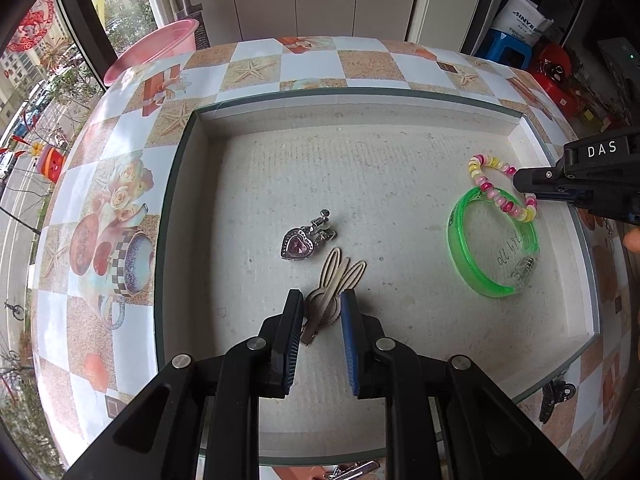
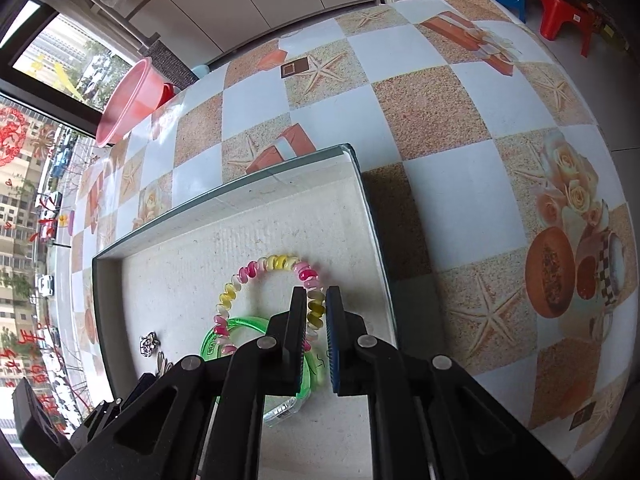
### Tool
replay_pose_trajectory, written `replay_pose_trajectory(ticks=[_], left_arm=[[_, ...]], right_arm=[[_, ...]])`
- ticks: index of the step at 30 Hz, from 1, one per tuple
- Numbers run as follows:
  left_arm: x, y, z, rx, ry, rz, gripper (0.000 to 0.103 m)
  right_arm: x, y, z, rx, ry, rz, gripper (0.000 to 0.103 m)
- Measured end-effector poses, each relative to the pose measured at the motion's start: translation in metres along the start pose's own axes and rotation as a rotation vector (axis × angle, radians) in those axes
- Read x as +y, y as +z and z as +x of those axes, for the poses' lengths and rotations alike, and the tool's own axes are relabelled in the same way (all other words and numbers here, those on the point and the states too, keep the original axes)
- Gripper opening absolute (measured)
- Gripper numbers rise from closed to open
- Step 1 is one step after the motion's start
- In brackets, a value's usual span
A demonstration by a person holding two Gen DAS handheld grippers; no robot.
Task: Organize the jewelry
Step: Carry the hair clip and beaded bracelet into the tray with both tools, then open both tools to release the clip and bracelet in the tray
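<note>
A shallow grey tray holds the jewelry. A beige rabbit-ear hair clip lies near the tray's front, its round end between the fingers of my left gripper, which is open around it. A silver pendant with a pink heart stone lies just beyond. At the right a green bangle lies flat with a pink-yellow coil bracelet resting on it. My right gripper has its jaws closed on the coil bracelet, above the bangle.
The tray sits on a table with a checked starfish cloth. A pink basin stands at the far left edge. A black claw clip lies beside the tray's right front corner. Red and blue stools stand beyond.
</note>
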State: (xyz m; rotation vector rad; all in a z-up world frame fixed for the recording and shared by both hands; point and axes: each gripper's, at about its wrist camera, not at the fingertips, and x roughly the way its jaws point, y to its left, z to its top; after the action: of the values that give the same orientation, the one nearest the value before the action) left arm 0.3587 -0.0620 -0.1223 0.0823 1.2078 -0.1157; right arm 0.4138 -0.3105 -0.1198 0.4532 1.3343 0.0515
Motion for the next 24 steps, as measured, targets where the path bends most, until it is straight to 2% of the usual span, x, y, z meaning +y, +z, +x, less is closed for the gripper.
replay_pose_trajectory(ticks=[1, 3, 5, 7, 14, 20, 21, 22, 23, 24], left_arm=[[-0.001, 0.0, 0.0, 0.002, 0.004, 0.007, 0.032], [-0.003, -0.001, -0.002, 0.001, 0.008, 0.018, 0.032], [-0.004, -0.002, -0.006, -0.01, 0.004, 0.02, 0.032], [-0.004, -0.002, -0.01, -0.023, -0.001, 0.015, 0.032], [-0.003, -0.003, -0.022, -0.044, -0.015, 0.014, 0.033], [-0.003, -0.005, -0.036, -0.066, -0.038, 0.014, 0.033], [-0.003, -0.006, -0.039, -0.068, -0.04, 0.017, 0.038], [-0.003, -0.007, -0.041, -0.07, -0.041, 0.015, 0.073], [-0.002, -0.01, -0.046, -0.081, -0.038, 0.002, 0.103], [0.0, -0.013, -0.052, -0.106, -0.035, -0.012, 0.103]], right_arm=[[0.0, 0.0, 0.0, 0.002, 0.003, 0.0, 0.011], [0.0, -0.001, 0.0, 0.012, 0.012, 0.001, 0.021], [0.0, -0.003, -0.002, 0.01, 0.04, 0.003, 0.058], [0.004, -0.005, -0.005, 0.003, 0.076, 0.001, 0.066], [0.01, -0.019, -0.028, -0.046, 0.133, 0.002, 0.077], [-0.002, -0.04, -0.053, -0.073, 0.155, 0.043, 0.08], [-0.005, -0.045, -0.057, -0.075, 0.158, 0.049, 0.08], [-0.007, -0.05, -0.06, -0.076, 0.16, 0.054, 0.08], [-0.009, -0.055, -0.063, -0.077, 0.161, 0.058, 0.081], [-0.012, -0.06, -0.066, -0.075, 0.164, 0.063, 0.081]])
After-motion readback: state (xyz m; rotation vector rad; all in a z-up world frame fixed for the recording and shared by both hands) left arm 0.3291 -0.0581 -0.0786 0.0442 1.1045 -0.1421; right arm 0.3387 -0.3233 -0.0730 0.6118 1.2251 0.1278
